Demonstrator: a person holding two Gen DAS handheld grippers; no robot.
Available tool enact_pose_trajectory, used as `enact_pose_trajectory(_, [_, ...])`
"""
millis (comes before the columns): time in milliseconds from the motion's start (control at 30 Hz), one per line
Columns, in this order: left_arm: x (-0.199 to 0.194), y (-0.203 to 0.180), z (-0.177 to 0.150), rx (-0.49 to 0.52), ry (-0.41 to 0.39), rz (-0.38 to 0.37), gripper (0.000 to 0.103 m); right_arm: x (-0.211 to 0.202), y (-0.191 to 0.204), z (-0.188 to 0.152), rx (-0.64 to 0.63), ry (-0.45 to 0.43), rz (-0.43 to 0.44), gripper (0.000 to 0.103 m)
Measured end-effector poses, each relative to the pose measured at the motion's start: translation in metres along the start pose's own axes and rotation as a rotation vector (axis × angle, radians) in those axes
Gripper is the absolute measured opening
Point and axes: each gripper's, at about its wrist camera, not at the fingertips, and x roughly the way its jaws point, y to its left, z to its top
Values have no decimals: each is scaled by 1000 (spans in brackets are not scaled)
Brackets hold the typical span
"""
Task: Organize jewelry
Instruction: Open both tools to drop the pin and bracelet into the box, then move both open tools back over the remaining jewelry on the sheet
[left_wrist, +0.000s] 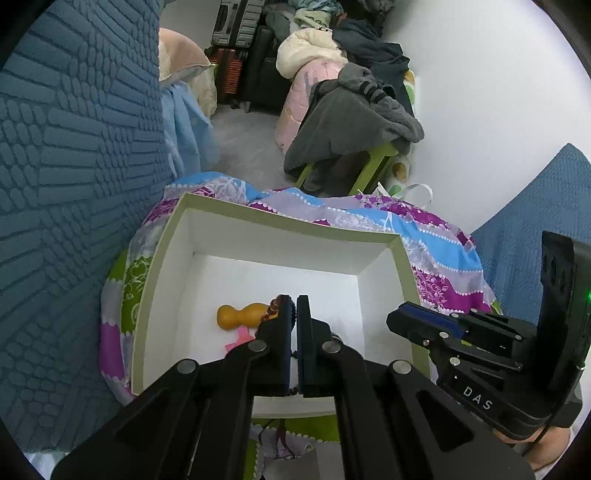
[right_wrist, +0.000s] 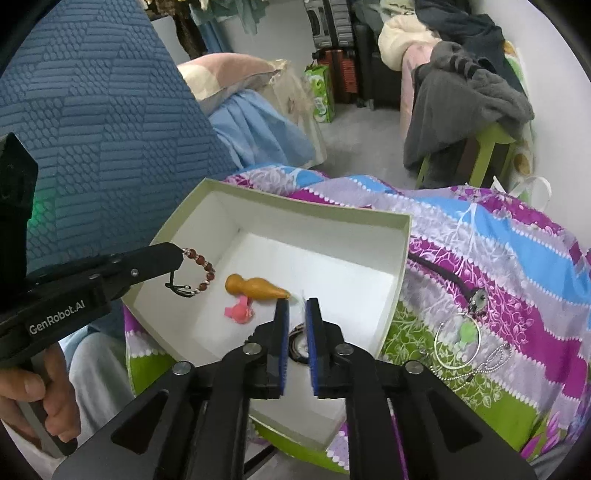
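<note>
A white box with a green rim (right_wrist: 314, 205) lies open on a flowered quilt. Inside are an orange gourd-shaped pendant (right_wrist: 255, 286) and a small pink piece (right_wrist: 240, 312). My left gripper (left_wrist: 293, 301) is shut on a brown beaded bracelet (right_wrist: 207, 271), which hangs from its tips over the box's left side. My right gripper (right_wrist: 297, 304) hovers over the box's near part with a narrow gap between its pads. A dark round band (right_wrist: 299, 345) lies in the box behind that gap, and the pads do not press on it.
On the quilt right of the box lie a silver bangle with a green charm (right_wrist: 458, 341), a ball chain (right_wrist: 484, 363) and a dark brooch (right_wrist: 478, 299). A blue textured cushion (right_wrist: 92, 129) rises on the left. A hand (right_wrist: 40, 398) grips the left tool's handle.
</note>
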Motion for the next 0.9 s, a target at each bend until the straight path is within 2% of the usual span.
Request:
enact_pose_trajectory(100, [-1, -4, 2, -2, 14, 4, 9, -9, -1, 4, -2, -22, 4, 25])
enact_pose_trajectory(167, [-6, -8, 5, 1, 3, 23, 37, -19, -2, 7, -4, -46, 1, 25])
enact_pose_trajectory(233, [-18, -12, 7, 2, -36, 20, 45, -29, -4, 11, -7, -67, -5, 25])
enact_pose_trajectory(467, [-54, -34, 18, 10, -116, 14, 45, -83, -18, 20, -28, -171, -37, 25])
enact_pose_trajectory(633, [-78, -61, 23, 28, -192, -20, 45, -115, -33, 22, -38, -234, -71, 25])
enact_pose_trajectory(900, [-76, -102, 21, 60, -222, -69, 45, -137, -64, 10, -24, -276, -124, 25])
